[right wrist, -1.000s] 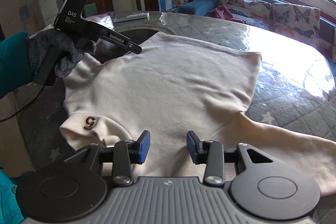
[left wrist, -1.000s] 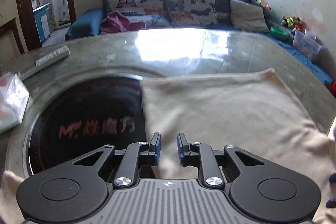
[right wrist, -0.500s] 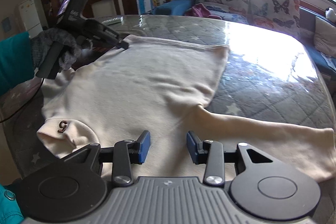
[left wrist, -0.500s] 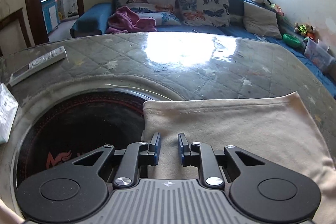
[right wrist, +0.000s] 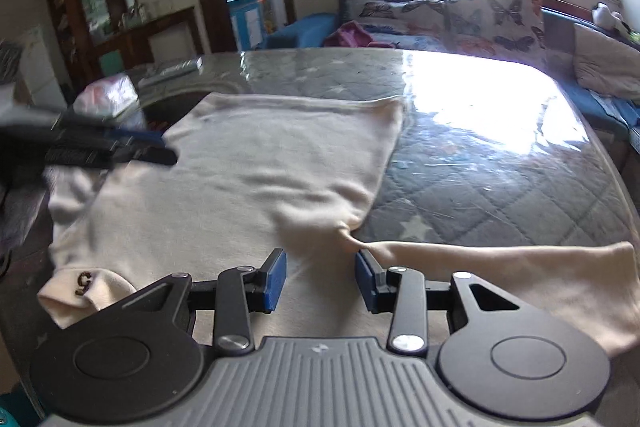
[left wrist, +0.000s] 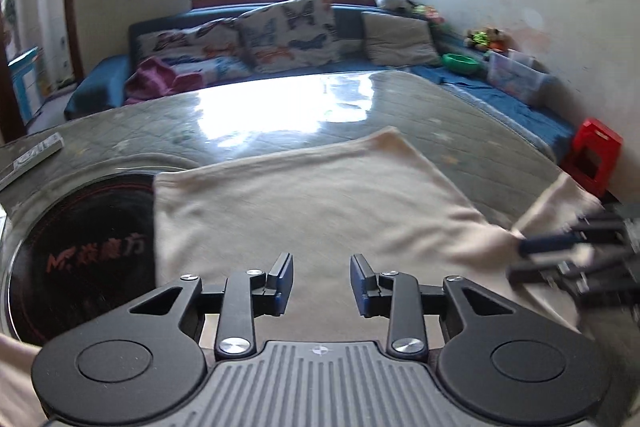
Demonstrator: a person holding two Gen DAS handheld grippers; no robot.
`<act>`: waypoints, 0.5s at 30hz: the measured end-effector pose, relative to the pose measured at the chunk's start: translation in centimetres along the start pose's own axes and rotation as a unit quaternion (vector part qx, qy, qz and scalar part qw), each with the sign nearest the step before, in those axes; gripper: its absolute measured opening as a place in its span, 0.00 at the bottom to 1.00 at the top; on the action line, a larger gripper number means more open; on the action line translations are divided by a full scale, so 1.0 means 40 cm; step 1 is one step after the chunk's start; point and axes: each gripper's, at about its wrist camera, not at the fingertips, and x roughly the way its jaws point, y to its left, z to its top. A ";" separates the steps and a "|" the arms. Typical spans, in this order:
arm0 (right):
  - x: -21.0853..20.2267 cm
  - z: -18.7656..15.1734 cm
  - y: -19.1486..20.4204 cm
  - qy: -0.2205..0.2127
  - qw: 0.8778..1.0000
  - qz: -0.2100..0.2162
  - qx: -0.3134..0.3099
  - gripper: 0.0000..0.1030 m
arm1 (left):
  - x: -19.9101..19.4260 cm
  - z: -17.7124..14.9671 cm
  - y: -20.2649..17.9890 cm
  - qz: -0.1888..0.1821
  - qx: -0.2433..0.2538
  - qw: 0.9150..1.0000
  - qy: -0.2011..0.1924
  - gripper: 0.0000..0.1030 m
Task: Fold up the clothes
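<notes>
Our cream sweater (right wrist: 248,171) lay spread flat on the quilted table (right wrist: 500,187), ready for folding. Our left gripper (left wrist: 321,281) was opening, nothing between its jaws; the right gripper (right wrist: 321,281) hovered part-open, empty, by the armpit.

Showing black linkage arms w/ silver screws, blue pads (right wrist: 276,279), ribbed grey base on right gripper (right wrist: 320,281); left gripper (left wrist: 321,283) looking identical.

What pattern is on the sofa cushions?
Butterflies, multicoloured on a pale ground, on the sofa cushions; clearest in the left wrist view.
</notes>
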 end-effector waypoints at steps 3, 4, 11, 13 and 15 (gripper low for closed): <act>-0.020 -0.012 -0.017 -0.004 1.000 -0.010 0.012 0.37 | -0.017 -0.017 -0.042 -0.007 0.018 1.000 -0.004 0.33; -0.024 -0.019 -0.027 -0.002 1.000 -0.018 0.016 0.37 | -0.020 -0.022 -0.056 -0.011 0.022 1.000 -0.004 0.33; -0.098 -0.060 -0.121 -0.016 0.994 -0.087 0.057 0.37 | -0.027 -0.057 -0.159 -0.051 0.055 0.997 -0.005 0.33; -0.114 -0.074 -0.165 -0.015 0.990 -0.115 0.078 0.37 | -0.022 -0.064 -0.182 -0.062 0.061 0.996 -0.003 0.33; -0.126 -0.088 -0.195 -0.015 0.986 -0.143 0.087 0.37 | -0.019 -0.069 -0.203 -0.071 0.066 0.995 -0.002 0.34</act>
